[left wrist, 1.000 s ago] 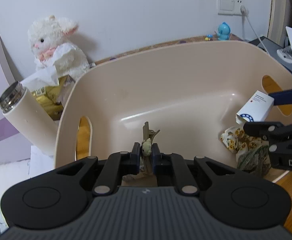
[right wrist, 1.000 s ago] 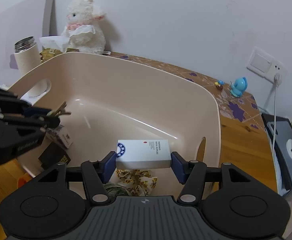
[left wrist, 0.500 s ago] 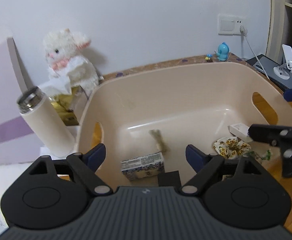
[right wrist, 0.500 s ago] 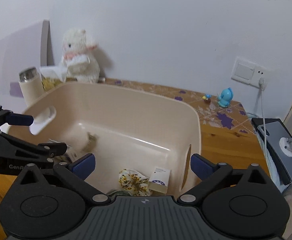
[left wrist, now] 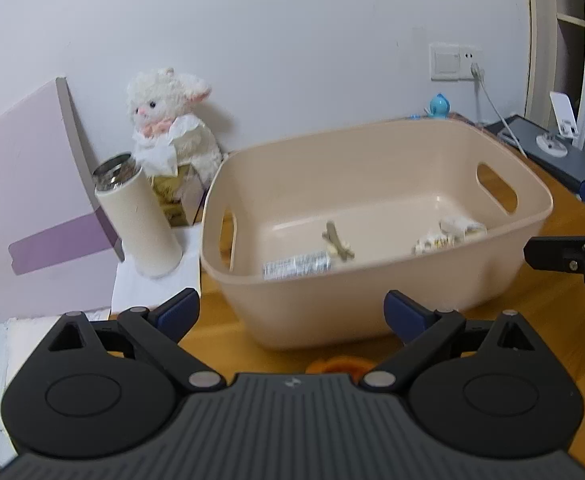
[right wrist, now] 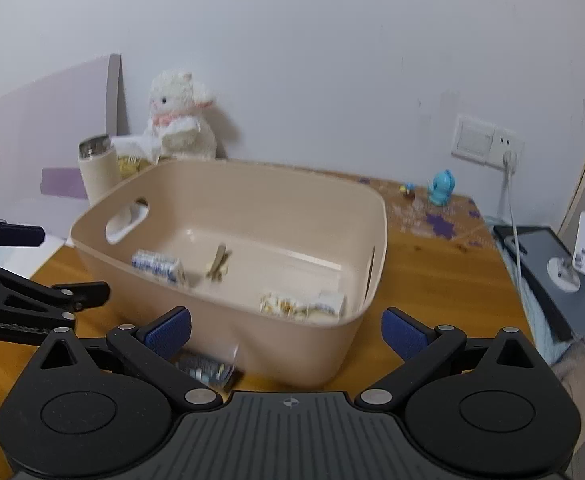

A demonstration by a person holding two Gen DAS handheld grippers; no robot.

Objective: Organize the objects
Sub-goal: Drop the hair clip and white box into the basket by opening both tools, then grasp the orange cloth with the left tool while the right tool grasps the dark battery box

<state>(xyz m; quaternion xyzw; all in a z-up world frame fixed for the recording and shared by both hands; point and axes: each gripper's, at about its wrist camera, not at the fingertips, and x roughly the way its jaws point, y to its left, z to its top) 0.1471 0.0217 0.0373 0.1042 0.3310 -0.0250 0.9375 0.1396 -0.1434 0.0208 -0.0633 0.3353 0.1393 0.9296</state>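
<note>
A beige plastic bin [left wrist: 372, 308] [right wrist: 276, 344] stands on the wooden table. Inside lie a tan hair clip [left wrist: 337, 241] [right wrist: 218, 262], a blue-and-white patterned packet [left wrist: 296, 265] [right wrist: 157, 266], a yellow floral scrunchie [left wrist: 432, 243] [right wrist: 282, 304] and a small white box [left wrist: 462, 227] [right wrist: 329, 303]. My left gripper [left wrist: 290, 310] is open and empty, in front of the bin. My right gripper [right wrist: 286, 330] is open and empty, also in front of the bin. A small clear packet [right wrist: 208, 368] lies on the table by the bin's front. An orange object [left wrist: 336, 366] lies under my left gripper.
A cream thermos [left wrist: 136, 216] [right wrist: 97, 168] stands left of the bin, with a white plush lamb [left wrist: 168, 120] [right wrist: 180, 120] and tissue box behind. A blue figurine [right wrist: 441, 187] sits at the back right. A dark device with a white stand [right wrist: 564, 276] is at the right edge.
Both grippers opened, letting the hair clip and the white box drop into the bin, then pulled back and up out of it to the bin's near side.
</note>
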